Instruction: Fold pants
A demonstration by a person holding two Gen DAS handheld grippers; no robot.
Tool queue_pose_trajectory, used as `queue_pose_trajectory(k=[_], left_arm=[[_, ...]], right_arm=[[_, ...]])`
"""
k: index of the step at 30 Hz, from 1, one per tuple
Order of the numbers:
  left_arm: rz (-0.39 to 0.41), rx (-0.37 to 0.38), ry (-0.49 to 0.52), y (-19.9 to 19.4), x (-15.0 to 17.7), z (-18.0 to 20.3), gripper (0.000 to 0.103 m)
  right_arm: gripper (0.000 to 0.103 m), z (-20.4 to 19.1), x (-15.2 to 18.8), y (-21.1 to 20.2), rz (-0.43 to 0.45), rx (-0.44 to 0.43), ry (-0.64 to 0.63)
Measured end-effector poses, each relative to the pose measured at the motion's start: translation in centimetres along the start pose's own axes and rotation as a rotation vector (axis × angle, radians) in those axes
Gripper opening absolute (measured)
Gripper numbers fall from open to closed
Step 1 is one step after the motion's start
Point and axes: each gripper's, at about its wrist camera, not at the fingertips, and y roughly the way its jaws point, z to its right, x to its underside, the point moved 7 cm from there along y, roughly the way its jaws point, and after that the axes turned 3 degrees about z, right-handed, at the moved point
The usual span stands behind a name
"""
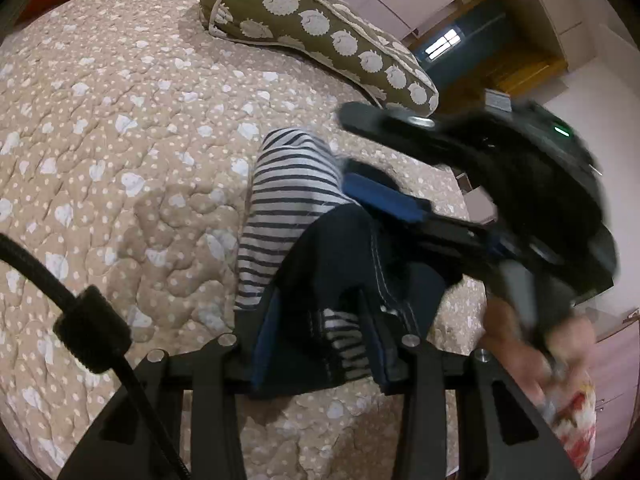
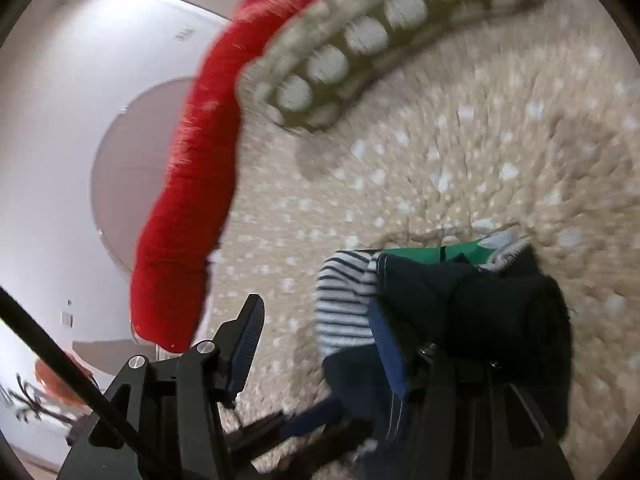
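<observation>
On the bed (image 1: 120, 140), the left gripper (image 1: 320, 344) has its jaws clamped on the bunched pants (image 1: 344, 248). The right gripper (image 1: 362, 152) has wide, empty jaws beside them. Mid-fold; it next needs a free edge.

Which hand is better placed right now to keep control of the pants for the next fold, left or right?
Left, probably. The left gripper has the dark part of the pants bunched between its fingers. The right gripper stands open, its fingers spread, with the cloth lying against only one of them.
</observation>
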Motion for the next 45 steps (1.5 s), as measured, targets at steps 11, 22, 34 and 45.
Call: queue_pose_trajectory(k=[11,22,34,45], left_arm=[[0.026,-0.007,0.056,-2.8,0.8,0.3,0.039],[0.363,-0.299,0.305,-13.4,2.5,4.2,0.068],[0.536,-0.446,0.419,-18.9,5.6,9.2,0.1],[0.347,-0.459,0.322,-14.7,7.5,6.0,0.1]], right_arm=[[0.053,-1.0,1.4,-7.3,0.269,0.232,-0.176],[0.056,4.0,9.7,-11.3,0.321,0.289,-0.112],[0.075,-0.3,16.3,-16.8,0.501,0.377,-0.227],[0.076,0.7,18.7,-15.8,0.44,0.483,-0.292]])
